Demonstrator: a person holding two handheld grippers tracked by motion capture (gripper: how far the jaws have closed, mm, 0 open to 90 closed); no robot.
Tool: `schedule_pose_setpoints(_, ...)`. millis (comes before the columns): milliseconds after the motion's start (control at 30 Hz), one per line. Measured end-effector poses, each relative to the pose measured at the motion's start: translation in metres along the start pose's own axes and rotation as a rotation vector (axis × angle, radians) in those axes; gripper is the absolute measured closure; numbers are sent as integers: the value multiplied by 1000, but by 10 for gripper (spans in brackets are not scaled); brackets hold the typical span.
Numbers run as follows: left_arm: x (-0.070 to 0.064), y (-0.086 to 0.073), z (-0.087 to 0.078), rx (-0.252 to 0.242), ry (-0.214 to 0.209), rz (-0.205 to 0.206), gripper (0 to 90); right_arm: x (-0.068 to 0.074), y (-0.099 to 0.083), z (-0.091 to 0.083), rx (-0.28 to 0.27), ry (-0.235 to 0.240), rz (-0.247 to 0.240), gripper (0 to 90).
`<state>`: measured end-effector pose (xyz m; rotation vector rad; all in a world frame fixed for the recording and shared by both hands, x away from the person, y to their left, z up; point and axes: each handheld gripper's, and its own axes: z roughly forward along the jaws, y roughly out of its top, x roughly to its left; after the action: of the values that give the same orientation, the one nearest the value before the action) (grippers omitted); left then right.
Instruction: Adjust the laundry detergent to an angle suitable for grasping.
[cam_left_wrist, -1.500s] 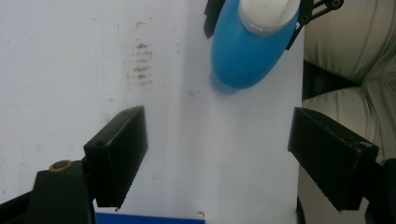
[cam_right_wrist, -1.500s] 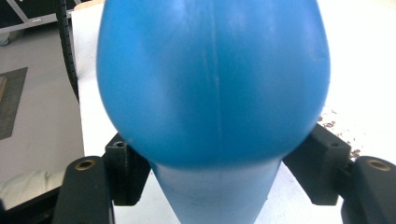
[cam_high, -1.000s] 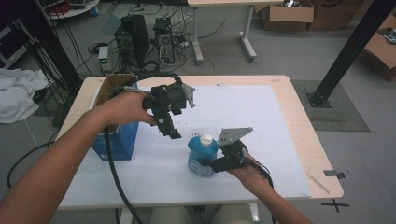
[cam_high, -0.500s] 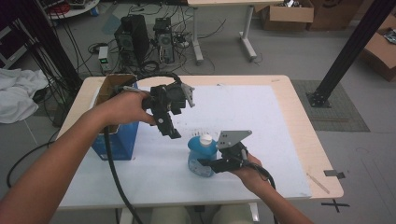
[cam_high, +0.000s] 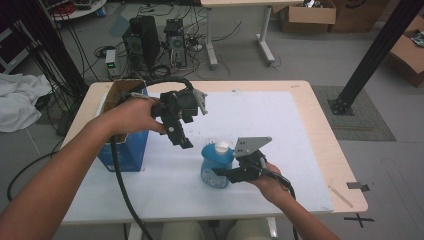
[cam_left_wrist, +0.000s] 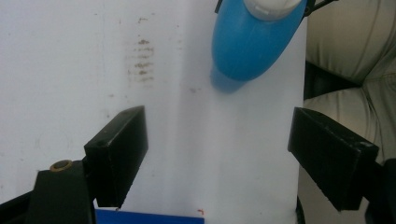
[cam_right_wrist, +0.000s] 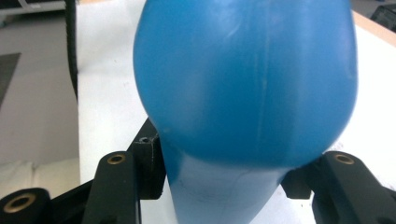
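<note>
A blue bottle (cam_high: 216, 167) with a white cap stands upright on the white mat near the table's front edge. My right gripper (cam_high: 222, 175) is shut on its lower body from the right side. In the right gripper view the bottle (cam_right_wrist: 247, 79) bulges above the jaws, and the right gripper (cam_right_wrist: 224, 182) clamps its narrower base. My left gripper (cam_high: 180, 137) hangs in the air up and to the left of the bottle, pointing down. In the left gripper view the left gripper (cam_left_wrist: 219, 154) stands wide open over the bare mat, with the bottle (cam_left_wrist: 252, 42) farther ahead.
A blue box (cam_high: 122, 145) with an open cardboard top stands at the table's left side, just under my left forearm. The white mat (cam_high: 270, 115) covers most of the wooden table (cam_high: 325, 125). A thick black cable (cam_high: 120, 190) trails from the left gripper over the front edge.
</note>
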<state>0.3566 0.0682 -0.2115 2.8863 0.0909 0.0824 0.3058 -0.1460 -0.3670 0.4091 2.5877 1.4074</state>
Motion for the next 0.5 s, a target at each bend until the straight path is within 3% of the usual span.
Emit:
schedule_pose_setpoints(233,0,-2,-1,1,2,-4,208,-8,11,-10,20,52,-42,453)
schedule_pose_setpoints(367,0,-3,-2,-4,4,-9,208,-17,17,-19,24,119,-75,451)
schedule_pose_setpoints(500,-1,-2,-3,-7,7,-10,208,-22,20,-23,26,136,-84,451)
